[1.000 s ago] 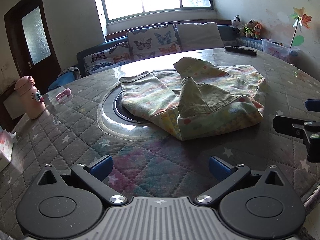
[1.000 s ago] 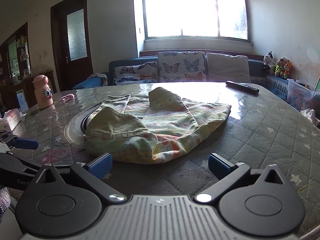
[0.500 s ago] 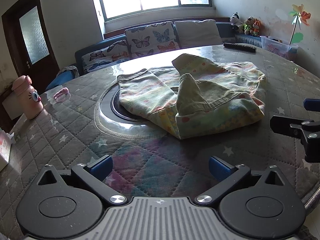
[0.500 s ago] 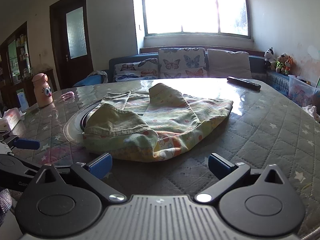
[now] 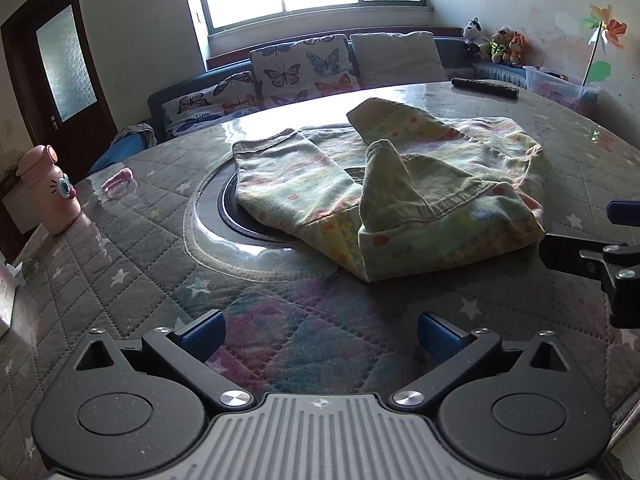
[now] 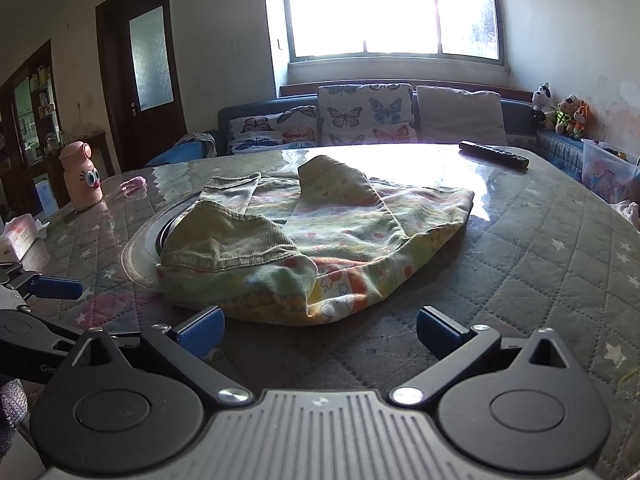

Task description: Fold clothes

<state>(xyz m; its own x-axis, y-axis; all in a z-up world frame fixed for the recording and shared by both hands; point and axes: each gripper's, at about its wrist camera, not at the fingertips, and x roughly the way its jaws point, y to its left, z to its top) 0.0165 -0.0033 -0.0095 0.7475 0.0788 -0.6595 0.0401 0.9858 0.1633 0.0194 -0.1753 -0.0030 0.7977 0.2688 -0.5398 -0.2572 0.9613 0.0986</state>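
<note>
A pale yellow-green patterned garment lies loosely bunched in the middle of the round quilted table, partly over a dark round inset. It also shows in the right wrist view. My left gripper is open and empty, a short way in front of the garment's near edge. My right gripper is open and empty, close to the garment's near hem. Each gripper shows at the side of the other's view.
A pink cartoon bottle and a small pink object sit at the table's left. A black remote lies at the far right edge. A tissue box is at the left. A sofa with butterfly cushions stands behind.
Both grippers have moved slightly closer to the garment, which has not moved. Both stay open.
</note>
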